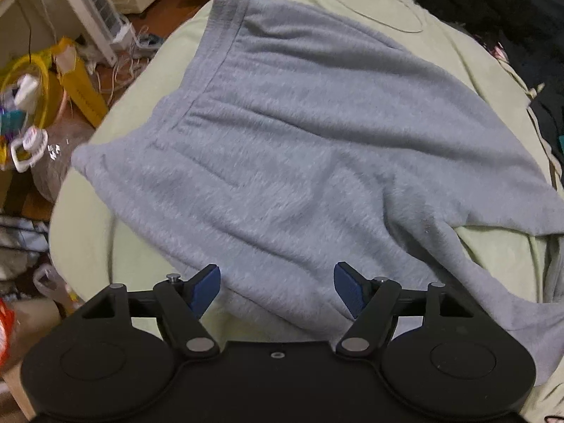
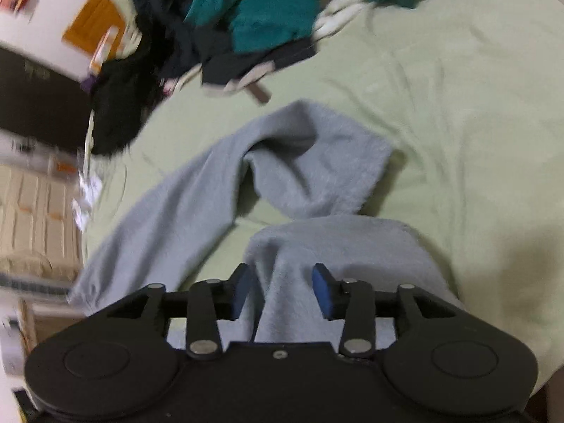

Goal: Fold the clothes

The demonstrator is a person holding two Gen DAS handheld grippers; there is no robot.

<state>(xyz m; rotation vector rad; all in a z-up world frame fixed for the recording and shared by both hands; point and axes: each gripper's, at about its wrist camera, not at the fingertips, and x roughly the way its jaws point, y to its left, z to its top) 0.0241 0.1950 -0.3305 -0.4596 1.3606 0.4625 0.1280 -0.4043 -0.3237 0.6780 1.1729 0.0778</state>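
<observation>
Fleece pants (image 1: 282,134) on the green bed (image 1: 493,264) look soft, floppy and light, so I'd pinch hems or waistband; left gripper (image 1: 276,290) wide, empty, right gripper (image 2: 282,290) half-open astride a fold.

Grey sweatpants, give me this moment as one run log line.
grey sweatpants: spread on green sheet | left tongs: open above | right tongs: open, cloth between, unpinched
</observation>
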